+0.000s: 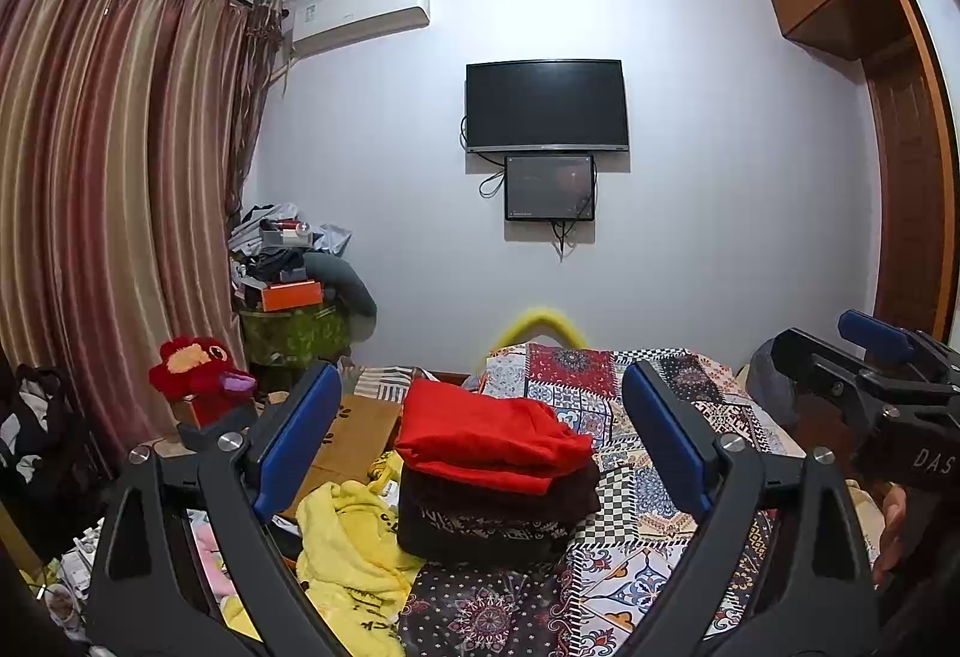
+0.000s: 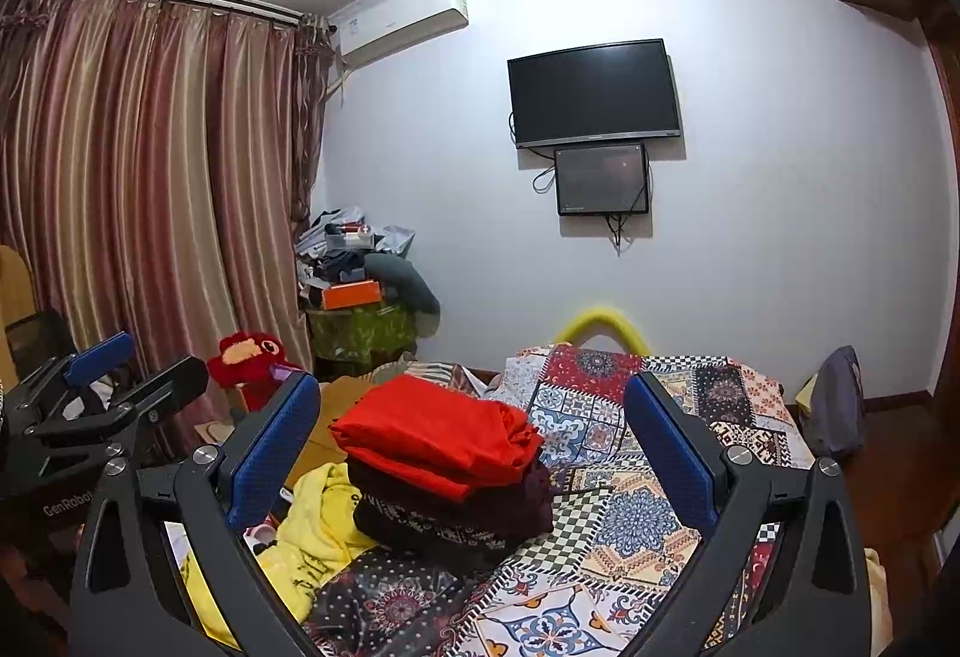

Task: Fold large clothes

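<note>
A folded stack of clothes sits on the patchwork bedspread [image 1: 648, 537]: a red garment [image 1: 486, 438] on top, a dark maroon one [image 1: 498, 501] and a dark patterned one [image 1: 480, 534] under it. The red garment also shows in the right wrist view [image 2: 432, 438]. A crumpled yellow garment [image 1: 348, 555] lies left of the stack, also in the right wrist view [image 2: 312, 537]. My left gripper [image 1: 480, 441] is open and empty, held above the bed before the stack. My right gripper [image 2: 474, 453] is open and empty too, and shows at the right edge of the left wrist view [image 1: 852, 357].
A red plush toy [image 1: 198, 369] and a cardboard box [image 1: 354, 435] lie left of the bed. A cluttered pile [image 1: 294, 285] stands by the curtains [image 1: 108, 189]. A TV [image 1: 546, 105] hangs on the far wall. A wooden wardrobe [image 1: 900, 117] is on the right.
</note>
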### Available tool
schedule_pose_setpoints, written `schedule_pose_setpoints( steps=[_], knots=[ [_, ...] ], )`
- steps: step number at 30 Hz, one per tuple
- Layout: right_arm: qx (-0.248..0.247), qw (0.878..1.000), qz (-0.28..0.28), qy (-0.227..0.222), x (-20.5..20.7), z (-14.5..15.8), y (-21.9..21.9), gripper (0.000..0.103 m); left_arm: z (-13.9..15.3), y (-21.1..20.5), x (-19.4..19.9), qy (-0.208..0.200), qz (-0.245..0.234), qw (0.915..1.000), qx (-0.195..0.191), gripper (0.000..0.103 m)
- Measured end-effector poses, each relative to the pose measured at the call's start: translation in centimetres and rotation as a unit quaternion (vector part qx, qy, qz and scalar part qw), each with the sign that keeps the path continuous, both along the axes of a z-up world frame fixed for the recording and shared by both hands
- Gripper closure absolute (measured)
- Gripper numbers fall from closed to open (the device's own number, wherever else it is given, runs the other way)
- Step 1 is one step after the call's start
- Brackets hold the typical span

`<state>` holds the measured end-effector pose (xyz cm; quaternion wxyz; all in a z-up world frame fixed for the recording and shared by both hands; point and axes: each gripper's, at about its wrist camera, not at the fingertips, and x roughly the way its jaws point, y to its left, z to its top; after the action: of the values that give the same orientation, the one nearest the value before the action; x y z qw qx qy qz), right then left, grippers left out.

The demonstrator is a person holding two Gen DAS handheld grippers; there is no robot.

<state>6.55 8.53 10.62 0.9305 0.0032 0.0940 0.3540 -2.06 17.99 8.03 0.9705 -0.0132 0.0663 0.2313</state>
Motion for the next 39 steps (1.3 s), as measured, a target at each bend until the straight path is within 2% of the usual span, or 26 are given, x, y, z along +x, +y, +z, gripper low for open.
schedule_pose_setpoints(
  steps=[10, 25, 39],
  knots=[
    [0.001, 1.000, 0.000, 0.001, 0.0, -0.1, 0.1, 0.002, -0.6, 0.5, -0.1, 0.003, 0.000, 1.0000, -0.002, 0.008],
    [0.004, 1.000, -0.002, 0.004, 0.1, -0.1, 0.2, 0.002, -0.9, 1.0, 0.2, 0.008, -0.030, 0.9995, -0.007, 0.003],
    [0.004, 1.000, -0.006, 0.007, 0.3, -0.4, 0.1, 0.002, -1.0, 1.5, 0.6, 0.009, -0.031, 0.9993, -0.018, 0.001]
  ],
)
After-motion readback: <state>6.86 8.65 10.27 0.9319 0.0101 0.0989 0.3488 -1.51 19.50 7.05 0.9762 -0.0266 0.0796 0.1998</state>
